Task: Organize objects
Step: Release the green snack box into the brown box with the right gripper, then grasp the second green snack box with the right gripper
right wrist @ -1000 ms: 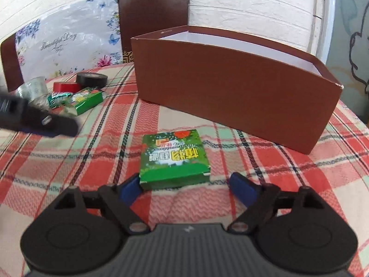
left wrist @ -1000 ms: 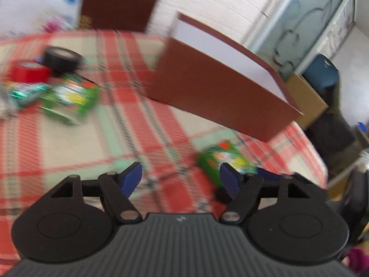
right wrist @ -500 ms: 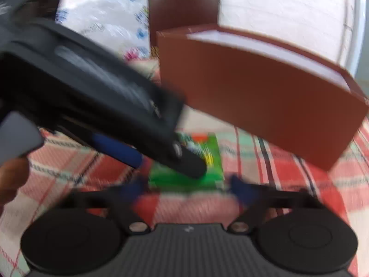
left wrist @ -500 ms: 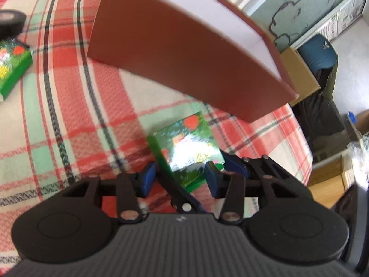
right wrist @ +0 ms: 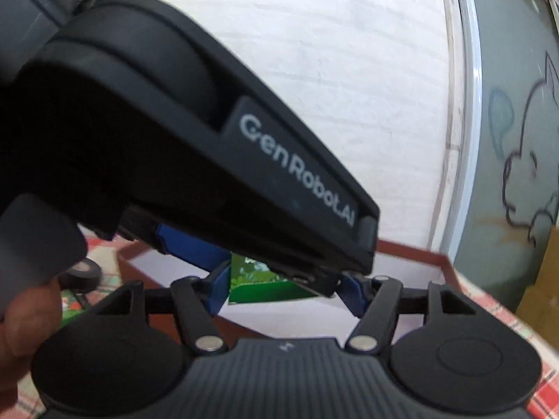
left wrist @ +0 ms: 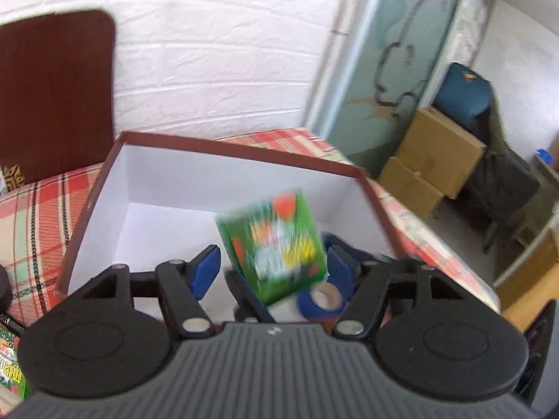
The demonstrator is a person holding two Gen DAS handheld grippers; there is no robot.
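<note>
A green printed box [left wrist: 272, 244] hangs blurred over the open brown box [left wrist: 223, 146] with a white inside. It sits between the blue pads of both grippers. My left gripper [left wrist: 274, 265] has its jaws apart around it. My right gripper [right wrist: 284, 288] holds the same green box [right wrist: 258, 288] from the other side, with its left pad against the box. The left gripper's black body [right wrist: 195, 160] fills most of the right wrist view and hides the rest of the grip. A blue tape roll [left wrist: 323, 300] lies in the brown box below.
A black tape roll [right wrist: 82, 274] and another green box [left wrist: 10, 363] lie on the red plaid tablecloth [left wrist: 31, 216] to the left. A dark chair back [left wrist: 56, 94] stands behind the table. Cardboard cartons [left wrist: 433, 160] stand on the floor at right.
Both grippers lifted the green box off the tablecloth and carried it over the open brown box. The left gripper's jaws have spread wider since half a second ago.
</note>
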